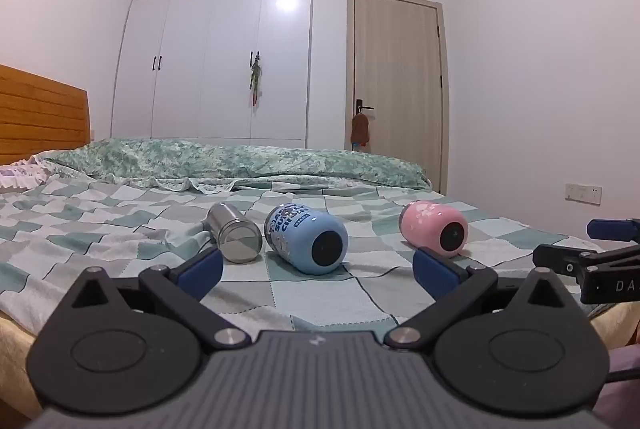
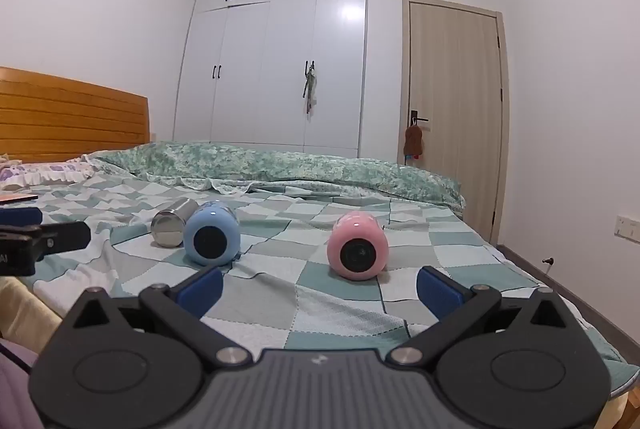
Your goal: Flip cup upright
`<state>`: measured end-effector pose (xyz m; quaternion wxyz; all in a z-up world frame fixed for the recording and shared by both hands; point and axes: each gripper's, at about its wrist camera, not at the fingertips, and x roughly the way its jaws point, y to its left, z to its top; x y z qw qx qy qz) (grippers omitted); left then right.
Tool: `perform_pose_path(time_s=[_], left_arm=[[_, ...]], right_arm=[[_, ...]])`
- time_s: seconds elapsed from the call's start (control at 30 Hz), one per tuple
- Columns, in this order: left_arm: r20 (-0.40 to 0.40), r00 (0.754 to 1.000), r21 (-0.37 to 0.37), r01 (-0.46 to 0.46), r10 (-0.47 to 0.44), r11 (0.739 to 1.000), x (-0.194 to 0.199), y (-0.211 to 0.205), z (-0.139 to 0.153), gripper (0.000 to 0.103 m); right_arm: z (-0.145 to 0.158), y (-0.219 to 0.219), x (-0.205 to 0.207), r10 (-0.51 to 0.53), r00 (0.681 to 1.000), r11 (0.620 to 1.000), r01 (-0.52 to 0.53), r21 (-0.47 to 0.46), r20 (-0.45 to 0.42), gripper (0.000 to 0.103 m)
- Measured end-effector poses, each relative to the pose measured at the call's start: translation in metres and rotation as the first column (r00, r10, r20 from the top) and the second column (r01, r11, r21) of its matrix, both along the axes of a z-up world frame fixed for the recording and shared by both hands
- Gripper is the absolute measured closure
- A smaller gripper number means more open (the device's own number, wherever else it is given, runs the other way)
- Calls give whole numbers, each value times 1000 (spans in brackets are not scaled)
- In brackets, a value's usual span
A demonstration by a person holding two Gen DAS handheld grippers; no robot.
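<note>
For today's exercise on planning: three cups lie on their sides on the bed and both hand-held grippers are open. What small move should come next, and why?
Probably ease the right hand-held gripper forward toward the pink cup. That cup lies on its side almost straight ahead between the open fingers, apart from the blue cup and steel cup, so nothing crowds the grasp.

A bed [image 1: 120,225] with a green and white checked cover fills the foreground, and a green flowered quilt [image 1: 240,161] lies along its far side. Behind stand a white wardrobe [image 1: 216,49], a wooden door [image 1: 396,69] and a wooden headboard [image 1: 40,117].
</note>
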<state>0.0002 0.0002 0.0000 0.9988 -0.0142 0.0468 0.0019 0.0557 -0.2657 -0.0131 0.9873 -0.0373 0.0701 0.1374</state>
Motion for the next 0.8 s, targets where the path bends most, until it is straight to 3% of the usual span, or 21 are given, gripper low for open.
perform_pose_path(time_s=[0.8], left_arm=[[10, 1000, 26, 2, -2, 1000, -6, -4, 0, 0]], right_arm=[[1, -6, -3, -3, 1000, 1000, 2, 6, 7, 0]])
